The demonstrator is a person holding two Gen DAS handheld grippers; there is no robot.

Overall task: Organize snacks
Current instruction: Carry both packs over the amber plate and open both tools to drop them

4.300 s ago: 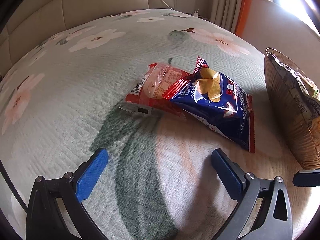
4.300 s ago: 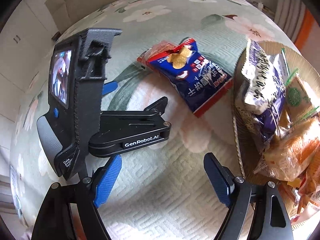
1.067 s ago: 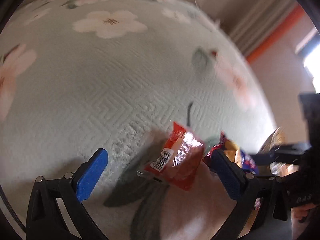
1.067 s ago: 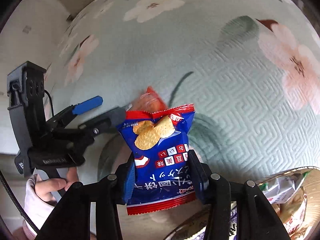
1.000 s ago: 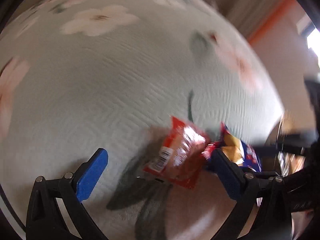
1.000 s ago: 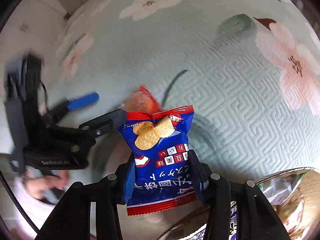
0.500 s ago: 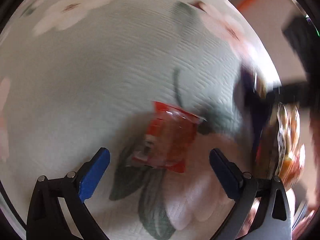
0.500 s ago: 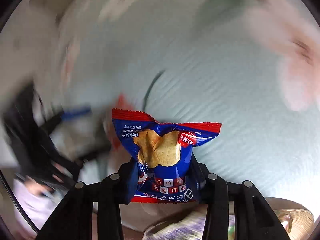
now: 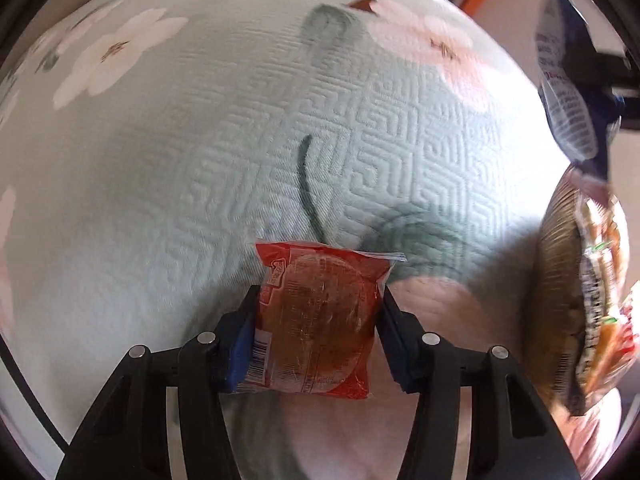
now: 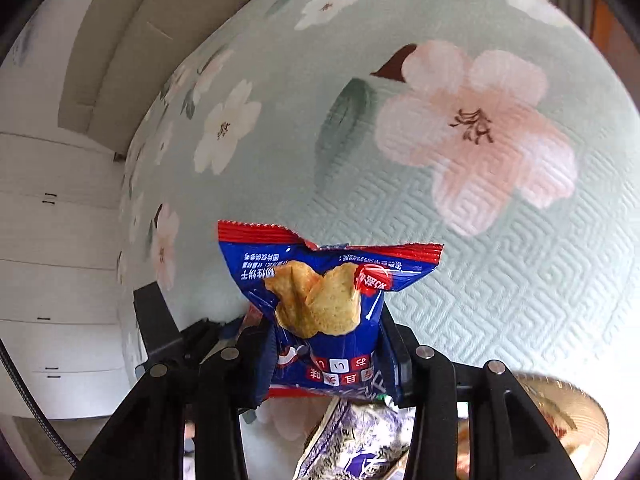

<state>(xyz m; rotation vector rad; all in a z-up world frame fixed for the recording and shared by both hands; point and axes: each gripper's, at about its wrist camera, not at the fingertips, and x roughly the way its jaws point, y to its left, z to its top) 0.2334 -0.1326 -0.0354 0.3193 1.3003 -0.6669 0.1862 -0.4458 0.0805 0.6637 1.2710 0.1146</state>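
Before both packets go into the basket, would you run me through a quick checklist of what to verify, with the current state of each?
1. Left gripper shut on the red snack packet: ok, fingers press both sides.
2. Right gripper shut on the blue cracker bag: ok, bag pinched and crumpled.
3. Blue bag clear of the bedspread: ok, it hangs free in the left wrist view.
4. Red packet clear of the bedspread: cannot tell.
5. Wicker basket within sight: ok, at the right edge.
6. Room left in the basket: cannot tell; packets already fill what shows.
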